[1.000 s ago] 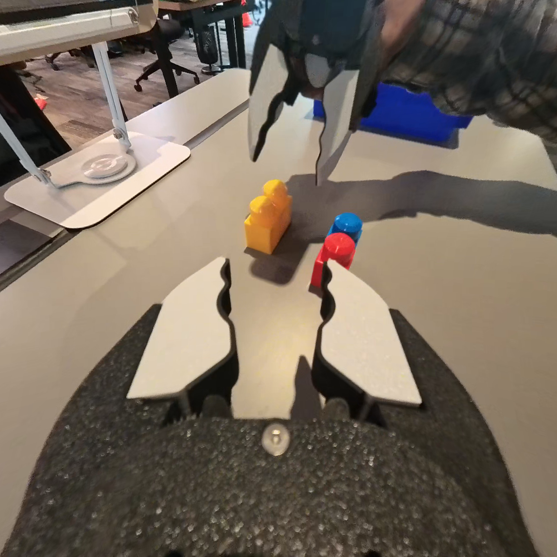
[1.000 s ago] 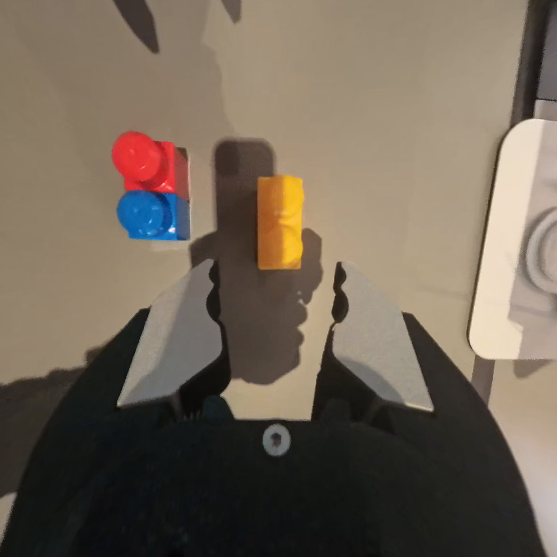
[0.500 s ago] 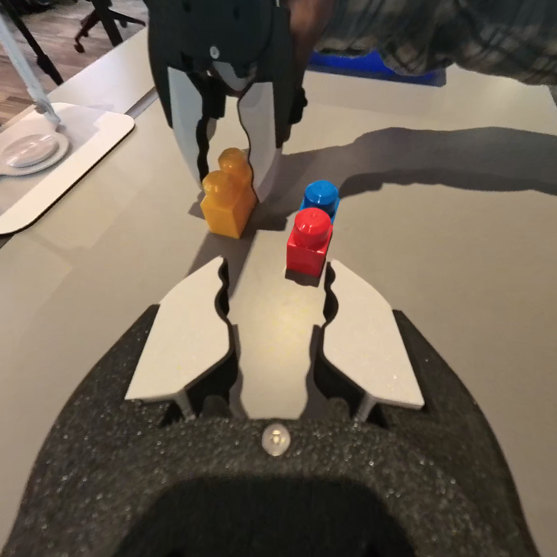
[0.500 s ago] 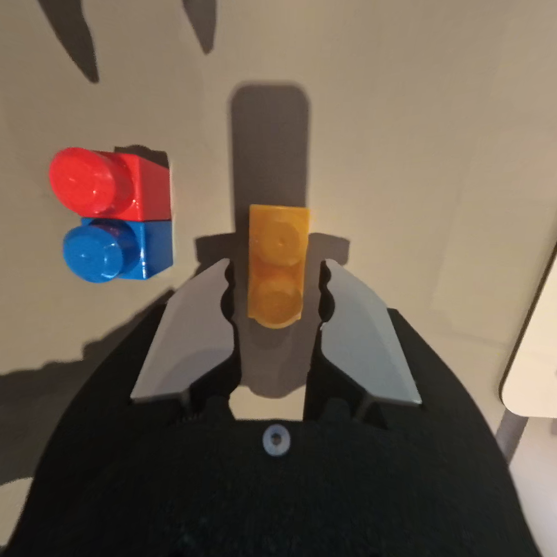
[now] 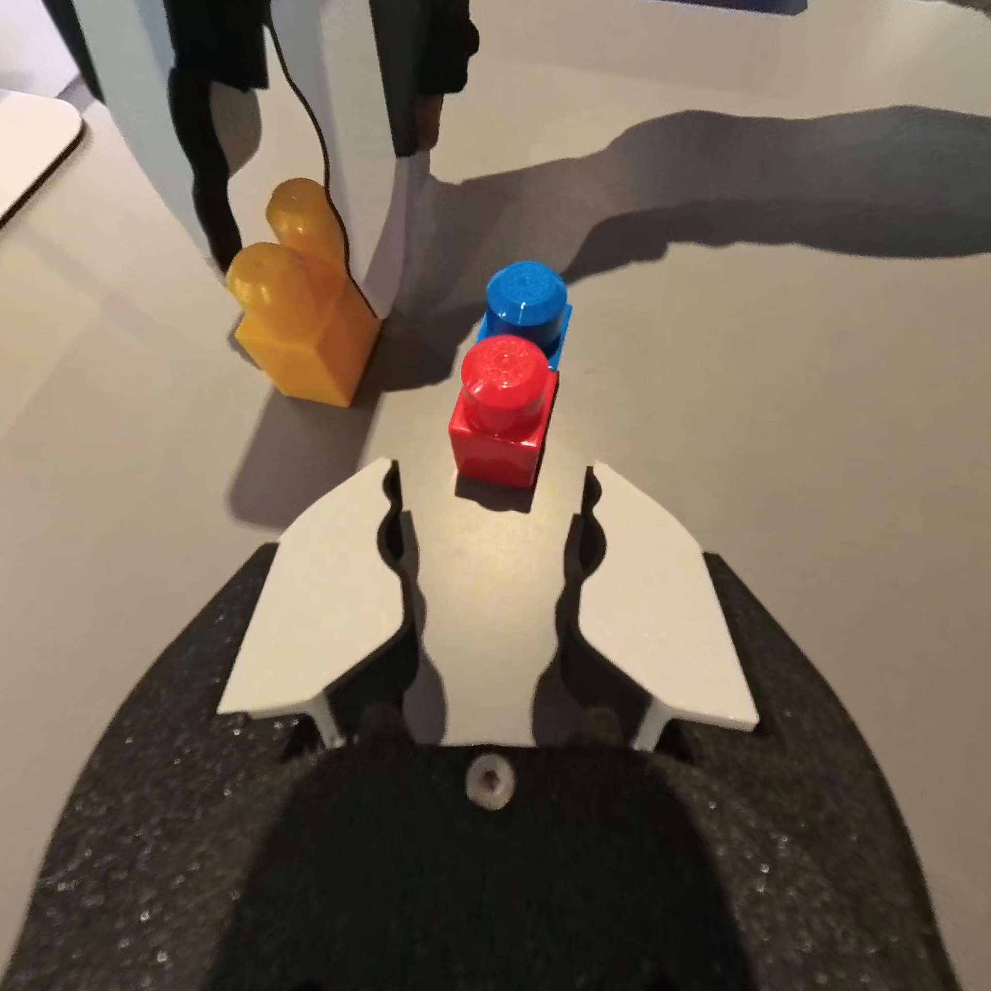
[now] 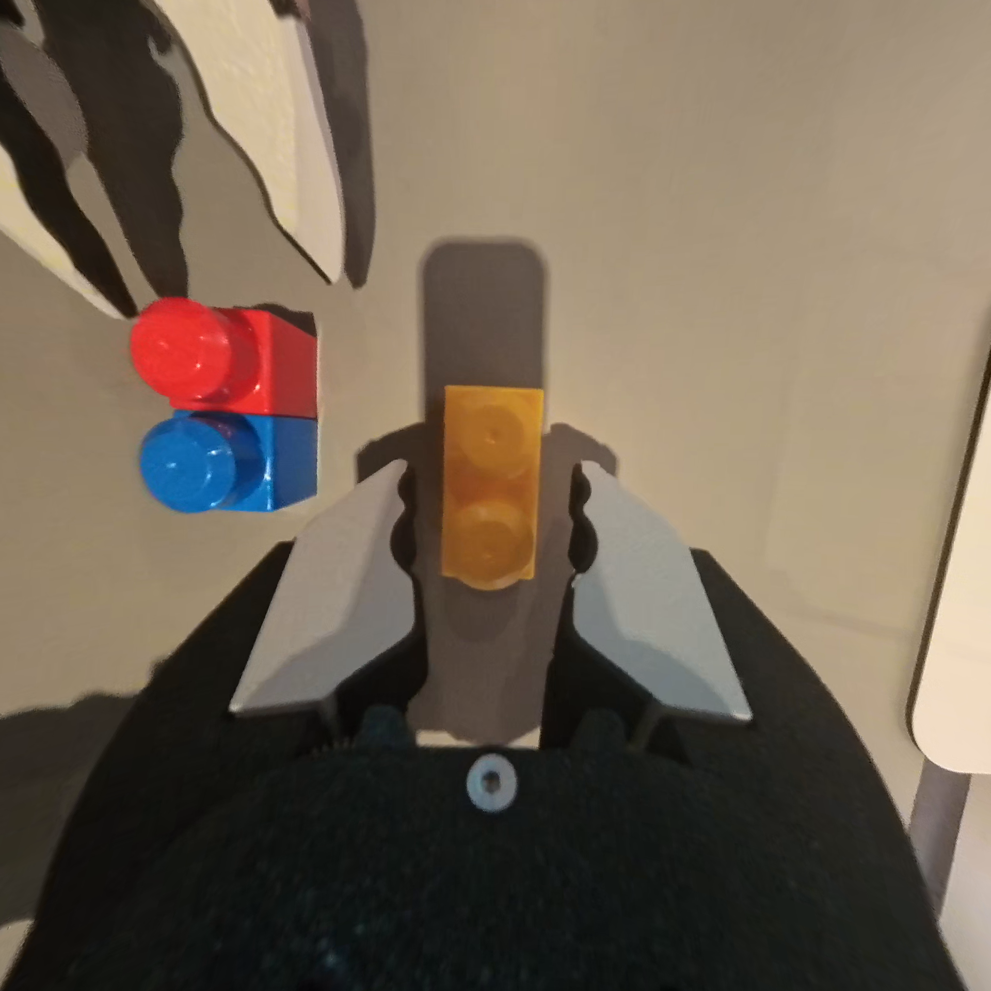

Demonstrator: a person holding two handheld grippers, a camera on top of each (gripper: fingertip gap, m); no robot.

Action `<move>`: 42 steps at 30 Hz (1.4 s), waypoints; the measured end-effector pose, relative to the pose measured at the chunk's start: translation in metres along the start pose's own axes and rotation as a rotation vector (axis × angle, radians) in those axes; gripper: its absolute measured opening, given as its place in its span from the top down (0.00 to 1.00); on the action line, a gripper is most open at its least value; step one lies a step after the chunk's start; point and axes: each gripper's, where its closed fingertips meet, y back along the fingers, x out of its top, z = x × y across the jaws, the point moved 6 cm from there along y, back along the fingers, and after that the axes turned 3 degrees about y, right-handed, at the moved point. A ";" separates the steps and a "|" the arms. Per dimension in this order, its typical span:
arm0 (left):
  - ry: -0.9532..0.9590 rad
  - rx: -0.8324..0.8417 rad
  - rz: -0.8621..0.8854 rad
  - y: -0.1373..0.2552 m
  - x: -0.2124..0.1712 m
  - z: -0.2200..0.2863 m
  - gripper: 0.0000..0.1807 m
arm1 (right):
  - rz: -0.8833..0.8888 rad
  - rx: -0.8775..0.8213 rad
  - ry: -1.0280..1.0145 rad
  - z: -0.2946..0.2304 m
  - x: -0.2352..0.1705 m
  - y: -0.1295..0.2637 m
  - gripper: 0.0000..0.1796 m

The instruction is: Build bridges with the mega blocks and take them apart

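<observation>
Left wrist view: the left gripper (image 5: pixel 490 472) occupies the lower half of the frame, its white fingers (image 5: pixel 322 590) spread and holding nothing. Just beyond the fingertips, centre frame, a red one-stud block (image 5: pixel 498 423) stands upright on the grey worktop (image 5: pixel 751 429), with a blue one-stud block (image 5: pixel 528 308) touching it from behind. At centre left stands a yellow two-stud block (image 5: pixel 305 327). The right gripper (image 5: pixel 300 279) descends from the upper left, one finger on each long side of the yellow block; the nearer finger touches the block's side.

Right wrist view: looking straight down, the right gripper (image 6: pixel 490 477) is released, its fingers (image 6: pixel 343 579) straddling the yellow two-stud block (image 6: pixel 490 488) at centre frame with a narrow gap visible on each side. The red block (image 6: pixel 225 364) and blue block (image 6: pixel 225 466) sit side by side, touching, at centre left. The left gripper's fingers (image 6: pixel 252 134) enter from the upper left, ending just above the red block. A white board (image 6: pixel 954 590) lies along the right edge.
</observation>
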 end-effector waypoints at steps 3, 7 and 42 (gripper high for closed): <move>-0.005 0.003 0.017 -0.002 0.003 0.001 0.64 | 0.037 -0.015 0.000 0.000 0.002 0.000 0.70; 0.001 -0.023 0.059 -0.001 0.008 0.003 0.67 | 0.084 -0.023 -0.013 0.001 0.001 0.000 0.69; 0.026 0.035 0.179 0.020 0.016 -0.005 0.53 | 0.333 -0.144 -0.098 -0.007 -0.022 0.043 0.66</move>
